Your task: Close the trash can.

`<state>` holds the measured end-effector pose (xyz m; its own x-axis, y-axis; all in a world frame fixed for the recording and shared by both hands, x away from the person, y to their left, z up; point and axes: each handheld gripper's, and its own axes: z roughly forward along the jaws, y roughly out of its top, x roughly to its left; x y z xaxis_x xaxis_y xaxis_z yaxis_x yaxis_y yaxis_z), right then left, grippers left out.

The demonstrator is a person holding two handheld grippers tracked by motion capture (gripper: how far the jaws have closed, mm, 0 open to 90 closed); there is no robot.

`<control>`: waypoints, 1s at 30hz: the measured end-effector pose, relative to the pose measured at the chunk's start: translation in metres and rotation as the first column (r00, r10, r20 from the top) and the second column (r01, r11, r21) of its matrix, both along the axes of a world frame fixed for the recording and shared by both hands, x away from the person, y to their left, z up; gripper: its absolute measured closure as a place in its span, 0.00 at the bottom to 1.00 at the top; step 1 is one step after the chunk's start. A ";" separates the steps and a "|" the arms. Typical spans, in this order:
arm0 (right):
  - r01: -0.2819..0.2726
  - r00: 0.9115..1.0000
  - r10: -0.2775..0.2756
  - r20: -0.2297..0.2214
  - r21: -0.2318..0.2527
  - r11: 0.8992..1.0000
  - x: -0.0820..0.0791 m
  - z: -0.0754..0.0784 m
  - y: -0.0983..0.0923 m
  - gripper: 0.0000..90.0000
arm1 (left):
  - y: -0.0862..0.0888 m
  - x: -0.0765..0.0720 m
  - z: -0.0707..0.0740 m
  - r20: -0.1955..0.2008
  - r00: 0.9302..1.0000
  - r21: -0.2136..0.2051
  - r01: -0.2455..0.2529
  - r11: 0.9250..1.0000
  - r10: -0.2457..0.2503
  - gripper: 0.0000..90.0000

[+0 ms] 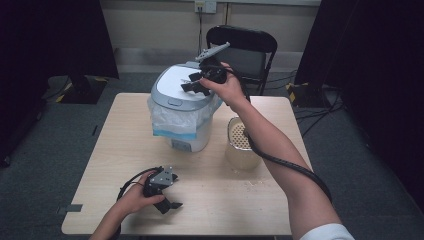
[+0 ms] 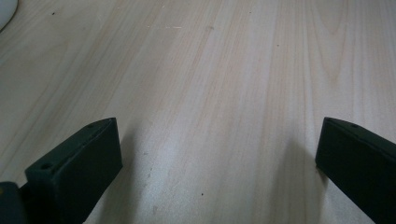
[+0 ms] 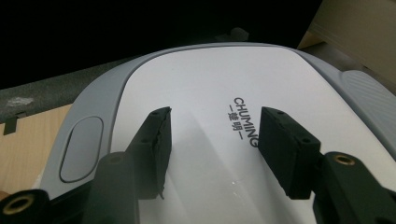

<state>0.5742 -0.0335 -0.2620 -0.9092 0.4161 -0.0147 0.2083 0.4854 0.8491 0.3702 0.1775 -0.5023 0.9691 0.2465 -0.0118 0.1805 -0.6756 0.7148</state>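
A person's right hand-held gripper (image 1: 192, 85) hovers over the closed lid (image 3: 224, 116) of a white rice cooker (image 1: 182, 107) standing at the far middle of the bench (image 1: 125, 165). Its jaws stand at their narrowest with a gap between them and nothing held; whether they touch the lid cannot be told. The lid's release button (image 3: 80, 148) lies at the front edge, to the left of the jaws in the right gripper view. The left hand-held gripper (image 1: 170, 200) rests released and empty on the near bench, jaws wide apart over bare wood. Just right of the cooker stands a clear container (image 1: 242, 145) holding a perforated basket; any contents are too faint to tell. Judging by the shut lid, the opening of the cooker is yet to be done, and its inside is hidden. A plastic wrap (image 1: 175, 120) clings around the cooker's body.
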 end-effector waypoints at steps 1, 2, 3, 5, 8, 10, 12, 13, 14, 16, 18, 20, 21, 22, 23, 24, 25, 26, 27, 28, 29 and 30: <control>-0.004 1.000 0.004 0.001 -0.008 1.000 0.000 0.001 0.000 0.49 | 0.000 0.000 0.000 -0.002 1.000 -0.001 -0.002 1.000 0.002 0.00; -0.011 1.000 0.011 0.002 -0.025 1.000 0.000 0.003 0.001 0.49 | 0.000 0.000 0.000 0.002 1.000 0.000 -0.001 1.000 0.001 0.00; -0.019 1.000 0.019 0.002 -0.032 0.999 0.000 0.004 0.001 0.45 | 0.000 0.000 0.000 0.003 1.000 0.000 0.003 1.000 -0.003 0.00; -0.009 1.000 0.009 -0.005 -0.032 0.999 0.001 0.004 -0.001 0.24 | 0.000 0.001 0.000 0.004 1.000 -0.001 0.002 1.000 -0.002 0.00; 0.009 1.000 -0.010 -0.014 -0.016 1.000 0.001 0.001 -0.006 0.22 | 0.000 0.001 0.000 0.004 1.000 -0.001 0.004 1.000 -0.004 0.00; 0.006 1.000 -0.006 -0.024 -0.003 1.000 -0.002 0.001 -0.010 0.21 | 0.000 0.001 0.000 0.004 1.000 -0.001 0.004 1.000 -0.004 0.00; 0.012 1.000 -0.012 -0.018 -0.012 1.000 -0.007 0.002 -0.013 0.21 | 0.000 0.001 0.000 0.003 1.000 -0.003 0.005 1.000 -0.005 0.00; 0.005 1.000 -0.006 -0.024 -0.015 1.000 -0.010 0.003 -0.015 0.21 | 0.000 0.001 0.000 0.004 1.000 -0.001 0.004 1.000 -0.004 0.00; 0.003 1.000 -0.004 -0.022 -0.017 1.000 -0.013 0.004 -0.017 0.21 | 0.000 0.001 0.000 0.004 1.000 -0.001 0.005 1.000 -0.005 0.00; -0.004 1.000 0.004 -0.019 -0.010 1.000 -0.021 0.006 -0.021 0.20 | 0.000 0.001 0.000 0.004 1.000 -0.001 0.005 1.000 -0.005 0.00; -0.004 1.000 0.003 -0.020 -0.012 1.000 -0.027 0.007 -0.024 0.20 | 0.000 0.001 0.000 0.003 1.000 -0.001 0.008 1.000 -0.008 0.00; -0.013 1.000 0.013 -0.024 -0.018 1.000 -0.033 0.008 -0.027 0.20 | 0.000 0.001 0.000 0.004 1.000 0.000 0.009 1.000 -0.009 0.00; -0.015 1.000 0.015 -0.022 -0.026 1.000 -0.037 0.008 -0.028 0.19 | 0.000 0.001 0.000 0.002 1.000 -0.003 0.008 1.000 -0.008 0.00; -0.016 1.000 0.015 -0.019 -0.031 0.999 -0.040 0.008 -0.030 0.19 | 0.000 0.001 0.000 0.003 1.000 -0.001 0.009 1.000 -0.009 0.00; -0.012 1.000 0.011 -0.015 -0.029 1.000 -0.043 0.008 -0.032 0.18 | 0.000 0.001 0.000 0.003 1.000 -0.001 0.009 1.000 -0.009 0.00; -0.013 1.000 0.012 -0.019 -0.022 1.000 -0.046 0.008 -0.034 0.17 | 0.000 0.001 0.000 0.003 1.000 -0.001 0.009 1.000 -0.009 0.00; -0.016 1.000 0.016 -0.017 -0.019 1.000 -0.049 0.008 -0.036 0.17 | 0.000 0.001 0.000 0.001 1.000 -0.004 0.008 1.000 -0.008 0.00; -0.018 1.000 0.017 -0.019 -0.020 1.000 -0.053 0.008 -0.038 0.17 | 0.000 0.001 0.000 0.003 1.000 -0.001 0.009 1.000 -0.009 0.00; -0.019 1.000 0.019 -0.023 -0.020 1.000 -0.056 0.007 -0.040 0.17 | 0.000 0.001 0.000 0.003 1.000 -0.001 0.008 1.000 -0.008 0.00; -0.025 0.999 0.024 -0.024 -0.021 0.999 -0.059 0.006 -0.042 0.17 | 0.000 0.001 0.000 0.003 1.000 -0.001 0.009 1.000 -0.009 0.00; -0.028 0.999 0.027 -0.026 -0.024 0.999 -0.061 0.005 -0.043 0.17 | 0.000 0.001 0.000 0.001 1.000 -0.003 0.007 1.000 -0.007 0.00; -0.032 0.999 0.031 -0.025 -0.029 0.999 -0.064 0.003 -0.044 0.17 | 0.000 0.001 0.000 0.003 1.000 -0.001 0.008 1.000 -0.008 0.00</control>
<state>0.5104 -0.0777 -0.2587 -0.9222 0.3866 -0.0040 0.2130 0.5167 0.8292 0.3715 0.1778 -0.5023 0.9711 0.2386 -0.0092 0.1729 -0.6763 0.7161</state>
